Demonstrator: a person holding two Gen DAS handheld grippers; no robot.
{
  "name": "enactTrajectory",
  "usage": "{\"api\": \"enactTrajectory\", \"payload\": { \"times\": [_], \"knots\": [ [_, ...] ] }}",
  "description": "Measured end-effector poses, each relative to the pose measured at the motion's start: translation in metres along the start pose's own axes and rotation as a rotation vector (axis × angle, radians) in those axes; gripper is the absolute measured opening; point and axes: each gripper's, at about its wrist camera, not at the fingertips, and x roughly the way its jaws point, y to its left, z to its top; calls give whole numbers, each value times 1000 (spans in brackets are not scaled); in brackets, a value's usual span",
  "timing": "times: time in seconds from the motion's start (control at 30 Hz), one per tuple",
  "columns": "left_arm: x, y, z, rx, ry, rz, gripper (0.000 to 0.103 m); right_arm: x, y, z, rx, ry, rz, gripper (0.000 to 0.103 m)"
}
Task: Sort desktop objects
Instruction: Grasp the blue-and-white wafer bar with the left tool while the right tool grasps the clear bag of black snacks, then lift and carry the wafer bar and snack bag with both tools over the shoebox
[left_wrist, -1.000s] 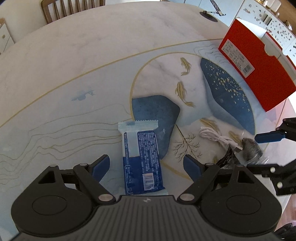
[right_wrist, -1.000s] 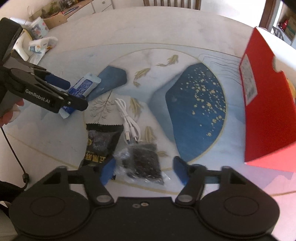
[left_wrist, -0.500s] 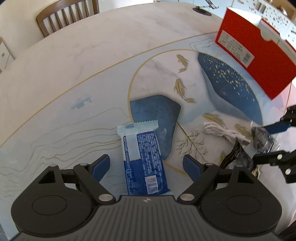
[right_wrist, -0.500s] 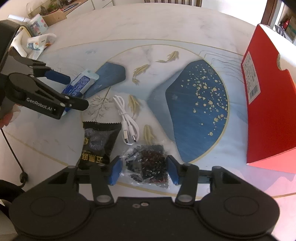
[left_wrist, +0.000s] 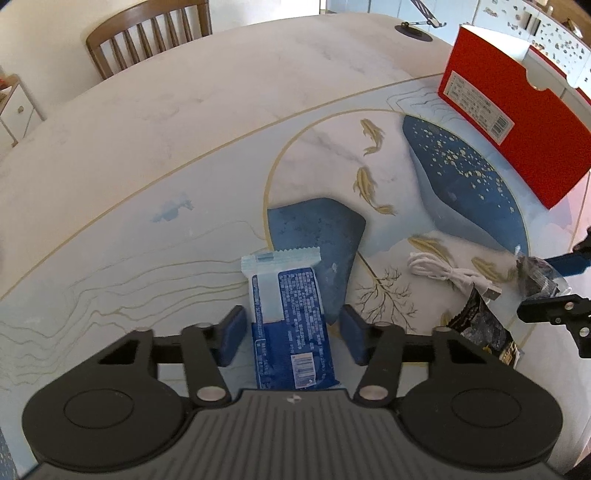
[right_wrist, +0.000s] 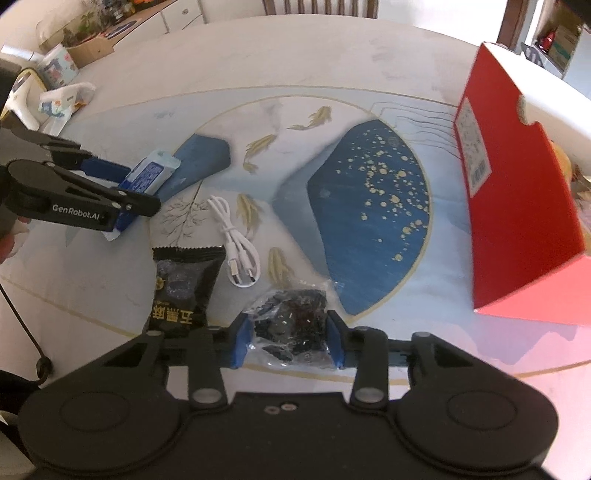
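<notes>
A blue and white snack packet (left_wrist: 288, 314) lies on the table between the fingers of my left gripper (left_wrist: 290, 332); small gaps show on both sides, so the jaws are narrowed around it but not touching. My right gripper (right_wrist: 286, 336) is shut on a clear bag of dark pieces (right_wrist: 291, 328). A black snack pouch (right_wrist: 183, 288) and a coiled white USB cable (right_wrist: 236, 240) lie just left of that bag. The left gripper with the blue packet (right_wrist: 147, 177) also shows in the right wrist view.
A red open box (right_wrist: 517, 206) stands at the right side of the round painted table (left_wrist: 184, 122); it also shows in the left wrist view (left_wrist: 509, 122). A wooden chair (left_wrist: 147, 33) stands behind the table. Tissue packs (right_wrist: 59, 99) lie at the far left.
Both grippers have narrowed. The left jaws closed in around the blue packet. The right jaws closed onto the clear bag of dark pieces.
</notes>
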Motion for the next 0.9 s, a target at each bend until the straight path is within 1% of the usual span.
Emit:
{"api": "enactTrajectory", "payload": {
  "times": [0.07,0.23,0.5,0.67,0.9],
  "knots": [
    [-1,1,0,-16,0,7,42,-3,-3,-2,16,-11,-5,39],
    [-1,-1,1,-20,3,9,38,-13,-11,-6,56,-41,-4,38],
    [-7,-1,-4,-45,11,-3,36,-33,-24,-11,126,-88,15,38],
    [-21,-3,-9,-52,2,-26,36,-44,-29,-17,157,-106,23,38],
    [-48,-15,-10,-31,-24,-64,36,-64,-30,-23,163,-137,36,38]
  ]
}}
